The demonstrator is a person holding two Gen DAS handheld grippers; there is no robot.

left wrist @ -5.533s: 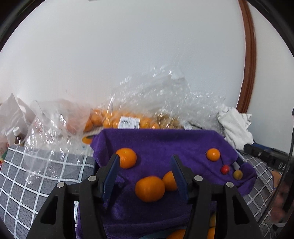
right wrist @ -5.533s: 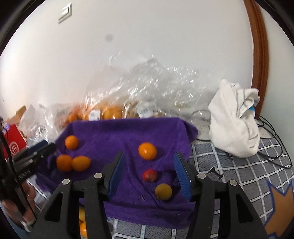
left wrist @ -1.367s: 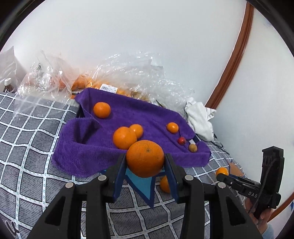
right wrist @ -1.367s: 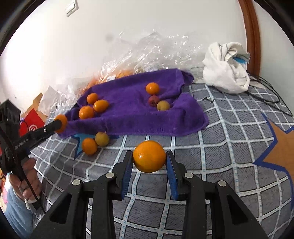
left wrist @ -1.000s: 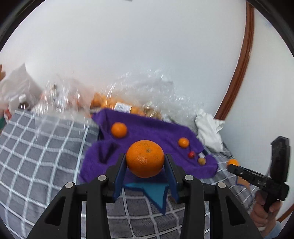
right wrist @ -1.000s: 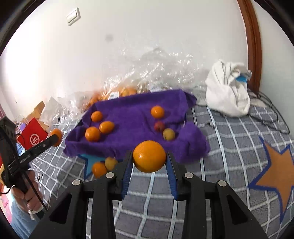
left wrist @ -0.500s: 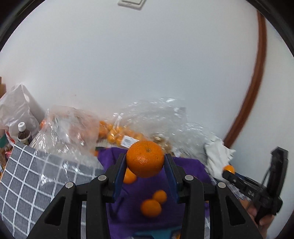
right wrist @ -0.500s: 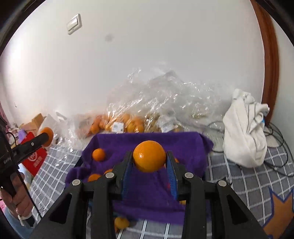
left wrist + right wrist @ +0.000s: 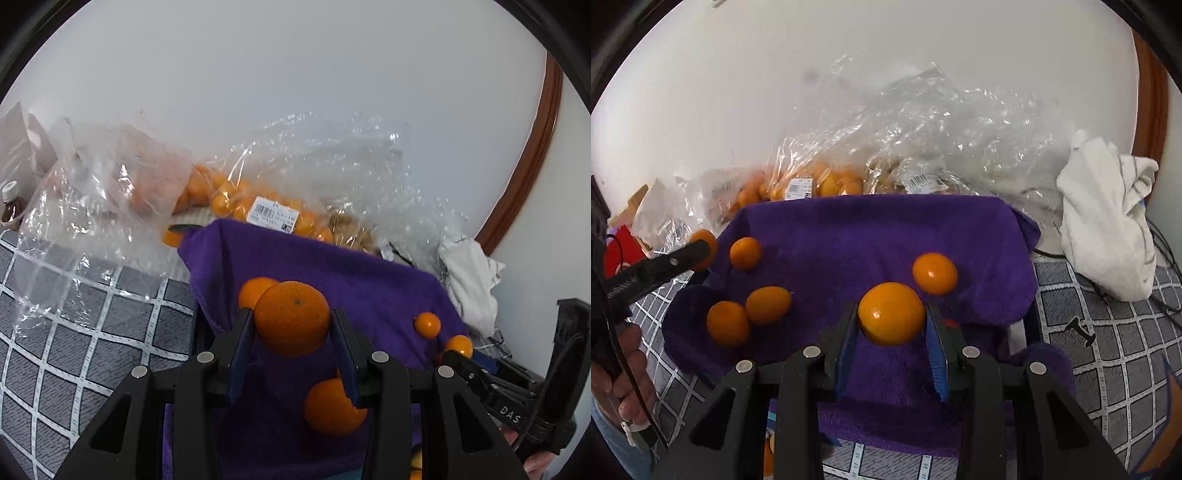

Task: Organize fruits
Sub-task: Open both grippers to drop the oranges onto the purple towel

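Left hand-held gripper (image 9: 291, 334) squeezes big orange (image 9: 291, 317). Right hand-held gripper (image 9: 891, 332) squeezes another orange (image 9: 891, 318). Both over purple towel (image 9: 871, 236); bare towel middle at 12 o'clock. Past far edge, fruit bags (image 9: 849, 173), wall.

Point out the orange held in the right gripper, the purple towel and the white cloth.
orange in the right gripper (image 9: 891, 318): right wrist view, middle of its peel.
purple towel (image 9: 871, 232): right wrist view, bare far part.
white cloth (image 9: 1104, 218): right wrist view, middle of the bundle.
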